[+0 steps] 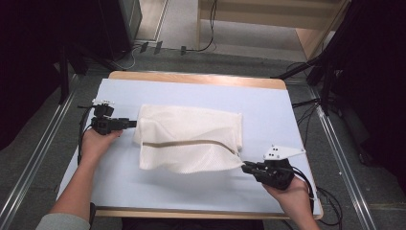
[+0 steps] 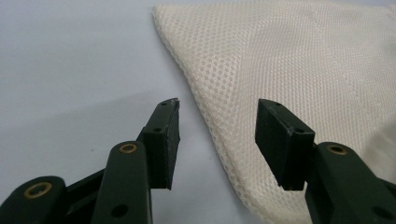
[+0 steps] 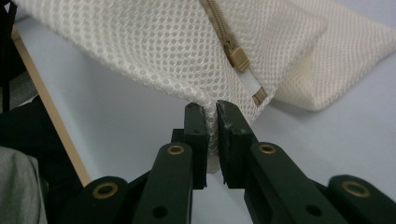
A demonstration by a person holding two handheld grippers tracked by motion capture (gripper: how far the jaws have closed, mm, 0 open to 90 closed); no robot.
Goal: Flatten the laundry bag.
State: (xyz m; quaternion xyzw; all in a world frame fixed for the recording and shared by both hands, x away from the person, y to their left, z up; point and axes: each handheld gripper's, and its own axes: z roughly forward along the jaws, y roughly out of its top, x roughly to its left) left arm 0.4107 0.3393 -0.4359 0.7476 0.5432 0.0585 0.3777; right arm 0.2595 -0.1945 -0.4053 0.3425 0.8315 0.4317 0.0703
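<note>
Here, one mesh bag (image 1: pixel 189 139) lies between two grippers: right gripper (image 3: pixel 211 109) jaws pinching its corner, left gripper (image 2: pixel 217 121) jaws wide.

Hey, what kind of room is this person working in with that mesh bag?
Probably a lab or recording workspace, not a home. The table has a plain pale blue cover, cables trail over the grey floor, and dark stands flank it. The only work item is a white mesh bag.
</note>
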